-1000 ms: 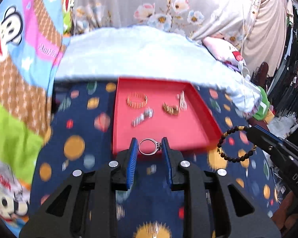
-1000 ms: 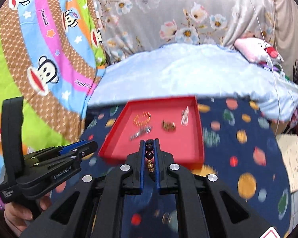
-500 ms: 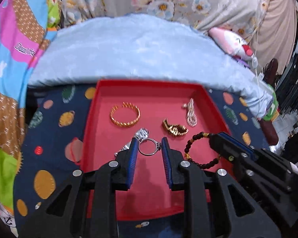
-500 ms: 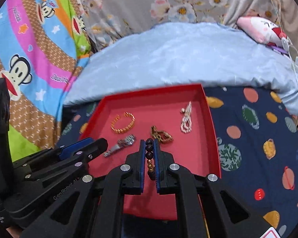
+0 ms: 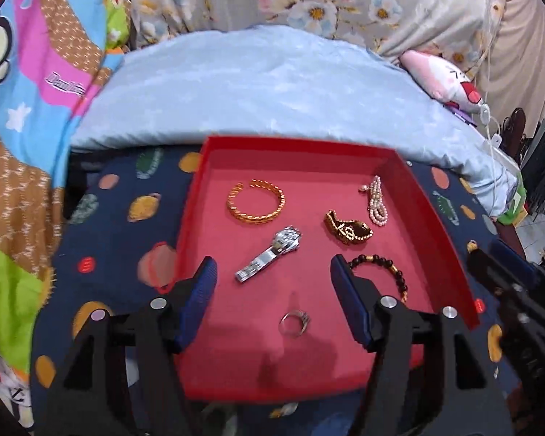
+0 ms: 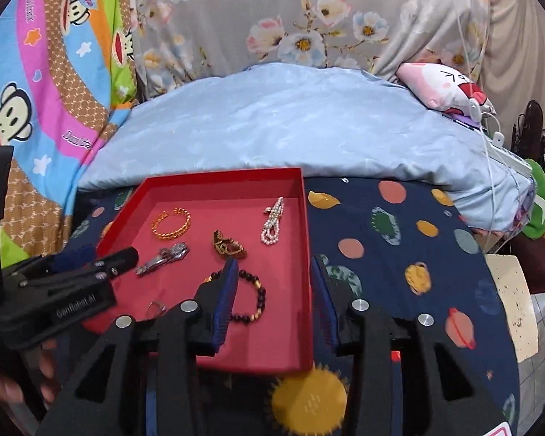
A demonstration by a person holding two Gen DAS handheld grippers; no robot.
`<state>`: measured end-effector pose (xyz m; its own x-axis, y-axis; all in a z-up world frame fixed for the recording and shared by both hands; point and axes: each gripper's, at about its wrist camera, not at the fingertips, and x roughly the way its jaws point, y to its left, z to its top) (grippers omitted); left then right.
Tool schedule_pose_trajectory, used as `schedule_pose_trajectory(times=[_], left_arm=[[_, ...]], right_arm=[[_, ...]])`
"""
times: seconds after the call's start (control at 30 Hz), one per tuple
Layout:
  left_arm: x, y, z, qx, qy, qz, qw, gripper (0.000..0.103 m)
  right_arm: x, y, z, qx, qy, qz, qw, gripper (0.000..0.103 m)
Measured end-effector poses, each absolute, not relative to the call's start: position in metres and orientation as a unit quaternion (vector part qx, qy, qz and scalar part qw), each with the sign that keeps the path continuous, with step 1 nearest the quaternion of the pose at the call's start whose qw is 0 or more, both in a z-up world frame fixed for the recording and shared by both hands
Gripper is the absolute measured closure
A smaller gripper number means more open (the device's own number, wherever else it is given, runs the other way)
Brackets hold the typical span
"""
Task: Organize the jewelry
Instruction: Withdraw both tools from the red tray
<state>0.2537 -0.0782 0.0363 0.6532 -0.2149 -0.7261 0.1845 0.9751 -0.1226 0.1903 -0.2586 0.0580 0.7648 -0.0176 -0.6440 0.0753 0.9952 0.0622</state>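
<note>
A red tray (image 5: 439, 218) (image 6: 307, 254) lies on the planet-print cloth. In it lie a gold bangle (image 5: 256, 201) (image 6: 171, 223), a silver watch (image 5: 269, 254) (image 6: 162, 257), a brown-gold piece (image 5: 347, 231) (image 6: 229, 247), a pearl strand (image 5: 376, 200) (image 6: 273, 221), a dark bead bracelet (image 5: 385, 272) (image 6: 252, 299) and a silver ring (image 5: 294, 323) (image 6: 156, 307). My left gripper (image 5: 272, 305) is open and empty over the tray's near part, above the ring. My right gripper (image 6: 274, 301) is open and empty, straddling the tray's right wall, beside the bead bracelet.
A pale blue quilt (image 5: 258, 87) (image 6: 290, 120) rises behind the tray. A pink plush toy (image 6: 443, 85) and white cables (image 6: 490, 134) lie at the back right. Colourful monkey-print bedding (image 6: 36, 72) is on the left. The cloth's edge drops at the right.
Both grippers have opened. The ring has dropped from the left gripper into the tray, and the bead bracelet from the right gripper lies in the tray. Both grippers have drawn back a little.
</note>
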Motion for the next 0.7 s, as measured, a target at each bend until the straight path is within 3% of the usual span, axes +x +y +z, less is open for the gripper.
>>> schedule_pose_trajectory(times=[0.07,0.4,0.7], left_arm=[[0.239,-0.066,0.042,-0.017,0.398,-0.102,0.911,0.032],[0.147,-0.005,0.023,-0.012,0.432,-0.061,0.9,0.032],[0.087,0.023,-0.009,-0.015,0.473,-0.049,0.88,0.032]], right_arm=[[0.17,-0.263,0.063,0.052,0.343,-0.022,0.937,0.063],[0.057,-0.259,0.033,0.08,0.394,-0.019,0.916,0.063],[0.019,-0.2,-0.002,0.093,0.444,0.062,0.889,0.063]])
